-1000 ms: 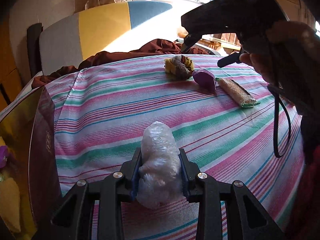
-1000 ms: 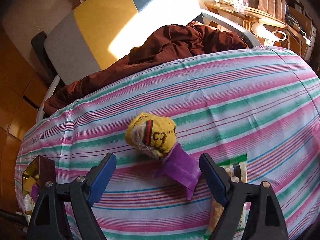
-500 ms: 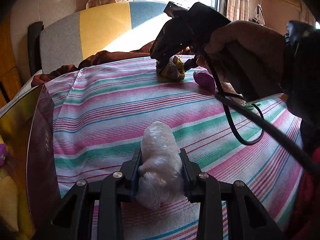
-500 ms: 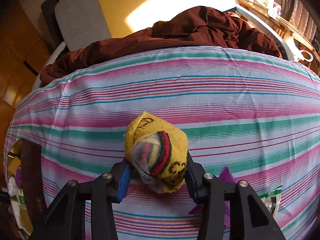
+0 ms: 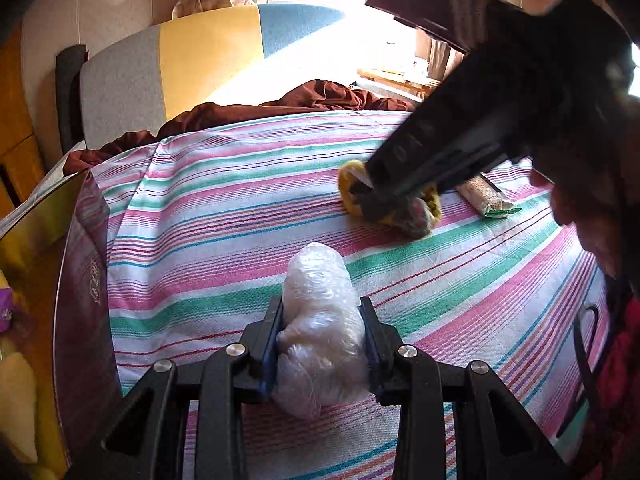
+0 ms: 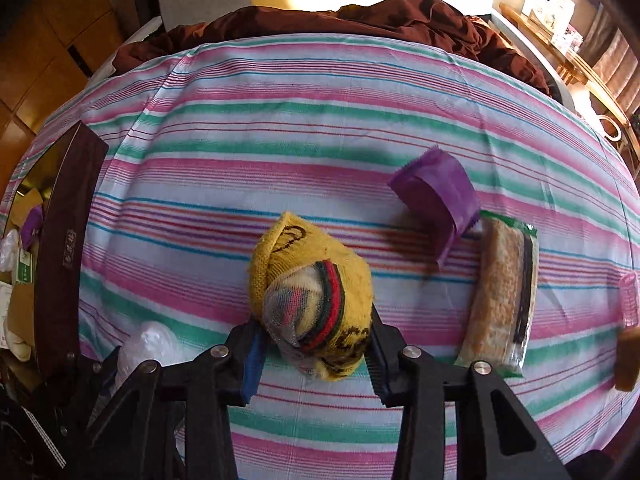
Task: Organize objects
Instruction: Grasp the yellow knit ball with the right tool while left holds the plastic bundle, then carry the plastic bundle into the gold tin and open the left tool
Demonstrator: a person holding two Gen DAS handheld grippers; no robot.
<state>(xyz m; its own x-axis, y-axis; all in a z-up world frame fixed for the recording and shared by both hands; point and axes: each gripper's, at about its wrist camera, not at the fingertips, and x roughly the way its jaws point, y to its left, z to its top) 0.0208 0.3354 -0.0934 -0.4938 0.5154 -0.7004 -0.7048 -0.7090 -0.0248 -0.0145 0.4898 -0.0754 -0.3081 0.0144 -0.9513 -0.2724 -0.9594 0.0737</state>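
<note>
My left gripper [image 5: 322, 332] is shut on a clear crumpled plastic bag [image 5: 318, 320] and holds it just above the striped cloth, near the box at the left. My right gripper [image 6: 314, 340] is shut on a rolled yellow sock ball [image 6: 312, 296] with red and green bands, lifted above the cloth. In the left wrist view the right gripper [image 5: 394, 204] and the sock ball [image 5: 424, 216] hang over the cloth's middle right. The plastic bag also shows in the right wrist view [image 6: 148, 344], at the lower left.
A dark maroon box [image 6: 60, 240] with a gold inside holds several small items at the cloth's left edge [image 5: 80, 280]. A purple pouch [image 6: 436, 196], a green-edged snack bar [image 6: 500, 292] and a pink item [image 6: 629, 300] lie at right. Brown fabric [image 6: 360, 20] lies behind.
My right gripper closed on the yellow sock ball, lifted it off the cloth and carried it left, away from the purple pouch. My left gripper has kept its hold on the plastic bag.
</note>
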